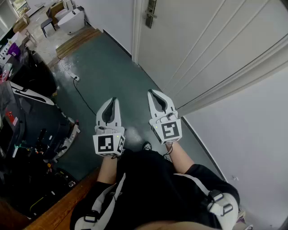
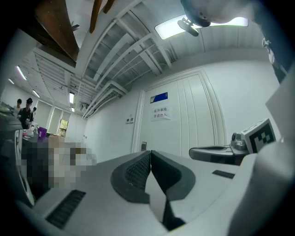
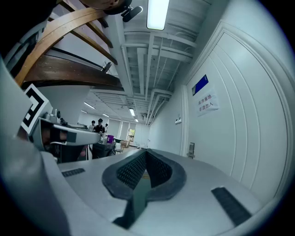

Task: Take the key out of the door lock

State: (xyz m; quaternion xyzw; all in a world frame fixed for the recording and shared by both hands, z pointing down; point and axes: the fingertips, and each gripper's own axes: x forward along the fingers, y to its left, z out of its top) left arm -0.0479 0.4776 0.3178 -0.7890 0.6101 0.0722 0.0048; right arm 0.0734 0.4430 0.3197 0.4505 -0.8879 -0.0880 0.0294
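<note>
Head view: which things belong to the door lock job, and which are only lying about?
Job: door, door lock, left gripper and right gripper, both shut. Key: too small to tell.
Lying about: power strip, black cable, wooden planks.

Teal floor [image 1: 112, 76] with a black cable [image 1: 82, 95] running off a power strip [image 1: 74, 77], dark clutter [image 1: 27, 112] along the left, wooden counter [image 1: 58, 211] edge bottom left.
</note>
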